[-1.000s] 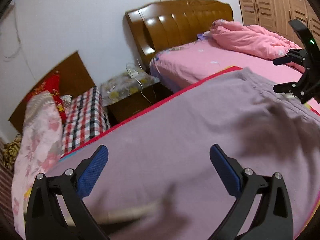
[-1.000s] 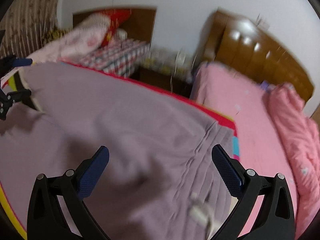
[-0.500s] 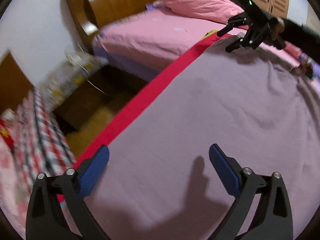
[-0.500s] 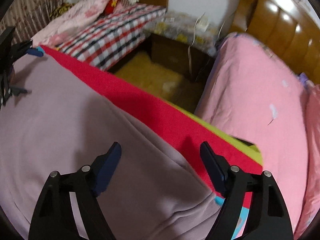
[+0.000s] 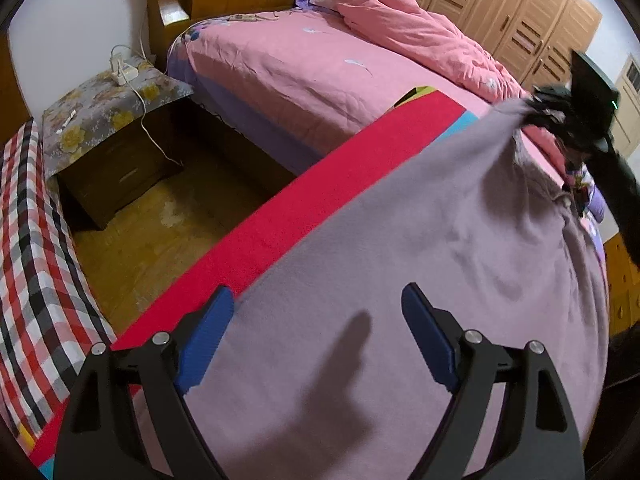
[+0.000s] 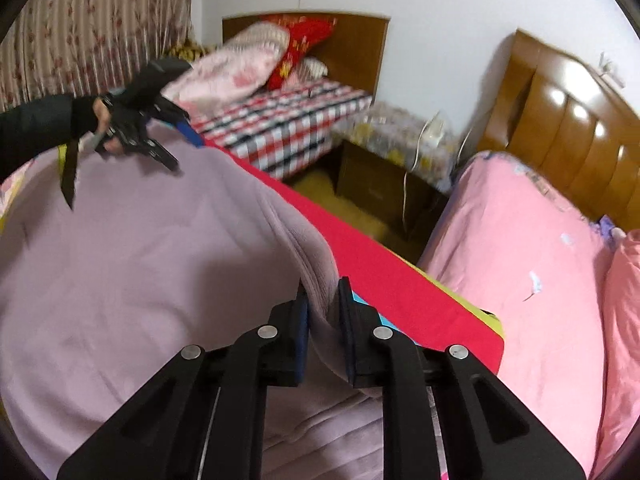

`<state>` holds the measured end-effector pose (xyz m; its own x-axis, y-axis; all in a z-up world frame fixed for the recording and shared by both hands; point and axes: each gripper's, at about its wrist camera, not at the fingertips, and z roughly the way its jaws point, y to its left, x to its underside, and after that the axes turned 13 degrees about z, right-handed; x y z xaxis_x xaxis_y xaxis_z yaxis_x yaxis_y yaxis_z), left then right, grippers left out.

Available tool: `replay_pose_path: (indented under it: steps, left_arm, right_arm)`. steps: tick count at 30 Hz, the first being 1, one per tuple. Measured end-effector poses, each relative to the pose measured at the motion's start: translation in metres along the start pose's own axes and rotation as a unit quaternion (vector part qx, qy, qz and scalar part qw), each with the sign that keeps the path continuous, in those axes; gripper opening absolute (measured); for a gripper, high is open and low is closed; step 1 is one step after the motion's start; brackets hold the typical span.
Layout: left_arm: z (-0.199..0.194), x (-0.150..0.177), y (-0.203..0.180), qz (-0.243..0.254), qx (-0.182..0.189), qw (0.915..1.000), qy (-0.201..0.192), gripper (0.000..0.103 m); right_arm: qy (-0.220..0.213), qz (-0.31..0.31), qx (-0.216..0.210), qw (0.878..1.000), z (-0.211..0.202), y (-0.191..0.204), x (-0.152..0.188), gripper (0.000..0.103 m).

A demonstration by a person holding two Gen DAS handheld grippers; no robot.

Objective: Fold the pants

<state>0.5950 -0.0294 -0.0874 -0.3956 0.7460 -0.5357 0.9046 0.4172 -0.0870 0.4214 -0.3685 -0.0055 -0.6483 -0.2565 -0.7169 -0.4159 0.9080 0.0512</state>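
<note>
The left gripper hangs with its jaws wide over the mauve pants, near the red mat's far edge. The pants lie spread across that mat. At the mat's right corner the right gripper pinches a raised fold of the pants; no writing is readable.

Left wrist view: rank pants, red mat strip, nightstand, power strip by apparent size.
1. pants, largest, though nearest the camera, which inflates them.
2. red mat strip, a long diagonal band.
3. nightstand, farther off, so its true size is unsure.
4. power strip, smallest by far.
</note>
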Motion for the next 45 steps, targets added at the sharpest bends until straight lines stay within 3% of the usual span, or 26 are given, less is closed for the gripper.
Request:
replay_pose_path:
  steps: [1,2,4,7,8,9,10,14,16,18,19,24,26,27,30,33,35,38,40,41,42,43,44,45]
  left_arm:
    - [0.000,0.000,-0.001,-0.005,0.002,1.0000,0.004,0.070]
    - [-0.001,0.000,-0.004,-0.002,-0.011,0.9999,0.010,0.049]
    - [-0.006,0.002,-0.014,0.009,-0.051,0.9984,0.023,0.043]
    - [-0.028,0.000,-0.026,0.013,-0.111,0.9938,0.002,0.057]
    - [-0.035,-0.001,-0.031,0.015,-0.107,0.9941,-0.005,0.066]
    - [-0.042,-0.005,-0.037,0.019,-0.093,0.9954,-0.011,0.084]
    - [-0.045,-0.008,-0.042,0.025,-0.089,0.9957,-0.012,0.091]
    - [-0.044,-0.019,-0.061,0.068,-0.111,0.9914,0.015,0.094]
    - [-0.038,-0.016,-0.066,0.071,-0.102,0.9916,0.038,0.079]
    - [-0.033,-0.009,-0.072,0.082,-0.108,0.9884,0.067,0.018]
    - [-0.033,-0.003,-0.079,0.094,-0.126,0.9844,0.079,0.013]
    - [-0.085,0.009,-0.135,0.123,-0.222,0.9669,0.029,0.009]
    - [-0.118,0.016,-0.180,0.135,-0.262,0.9556,-0.002,0.009]
    - [-0.133,0.025,-0.212,0.151,-0.287,0.9460,-0.009,0.009]
    - [-0.144,0.054,-0.285,0.185,-0.315,0.9307,-0.008,0.009]
    - [-0.123,0.096,-0.341,0.196,-0.313,0.9293,0.020,0.010]
    - [-0.099,0.121,-0.359,0.170,-0.286,0.9423,0.033,0.012]
    - [-0.065,0.144,-0.353,0.103,-0.241,0.9641,0.042,0.014]
    - [-0.059,0.147,-0.345,0.056,-0.238,0.9693,0.020,0.020]
    - [-0.061,0.146,-0.338,0.019,-0.233,0.9722,0.012,0.029]
    - [-0.065,0.145,-0.331,-0.015,-0.227,0.9737,0.002,0.046]
    - [-0.068,0.145,-0.327,-0.039,-0.225,0.9736,-0.008,0.060]
    - [-0.076,0.147,-0.326,-0.066,-0.229,0.9708,-0.023,0.084]
    - [-0.086,0.151,-0.328,-0.096,-0.238,0.9654,-0.044,0.090]
  right_arm:
    - [-0.003,-0.001,0.008,1.000,-0.005,0.003,0.003,0.016]
    - [-0.005,0.000,0.014,1.000,-0.004,0.007,0.004,0.016]
    - [-0.012,-0.002,0.020,1.000,-0.012,0.015,0.005,0.015]
    - [-0.028,0.004,0.022,0.999,-0.030,0.027,0.009,0.015]
    - [-0.029,0.004,0.026,0.999,-0.032,0.028,0.009,0.015]
    - [-0.031,0.005,0.029,0.999,-0.037,0.030,0.014,0.015]
    - [-0.032,0.006,0.033,0.999,-0.043,0.033,0.016,0.015]
    - [-0.031,0.003,0.039,0.999,-0.058,0.047,0.025,0.015]
    - [-0.028,0.013,0.052,0.998,-0.060,0.052,0.030,0.015]
    - [-0.025,0.018,0.060,0.998,-0.059,0.053,0.032,0.015]
    - [-0.023,0.017,0.070,0.997,-0.058,0.056,0.031,0.015]
    - [-0.045,0.037,0.102,0.993,-0.074,0.064,0.026,0.015]
    - [-0.070,0.053,0.097,0.991,-0.096,0.069,0.033,0.015]
    - [-0.078,0.057,0.094,0.991,-0.104,0.072,0.039,0.015]
    - [-0.097,0.068,0.096,0.988,-0.135,0.096,0.080,0.015]
    - [-0.081,0.091,0.095,0.988,-0.141,0.114,0.126,0.015]
    - [-0.045,0.110,0.105,0.987,-0.129,0.124,0.163,0.015]
    - [0.006,0.149,0.101,0.984,-0.104,0.126,0.198,0.016]
    - [0.010,0.176,0.104,0.979,-0.099,0.126,0.206,0.017]
    - [0.005,0.188,0.104,0.977,-0.103,0.126,0.207,0.021]
    - [0.002,0.200,0.101,0.974,-0.107,0.127,0.208,0.024]
    - [-0.002,0.220,0.096,0.971,-0.114,0.125,0.206,0.034]
    - [-0.008,0.239,0.096,0.966,-0.121,0.125,0.208,0.055]
    - [-0.017,0.256,0.101,0.961,-0.127,0.126,0.211,0.067]
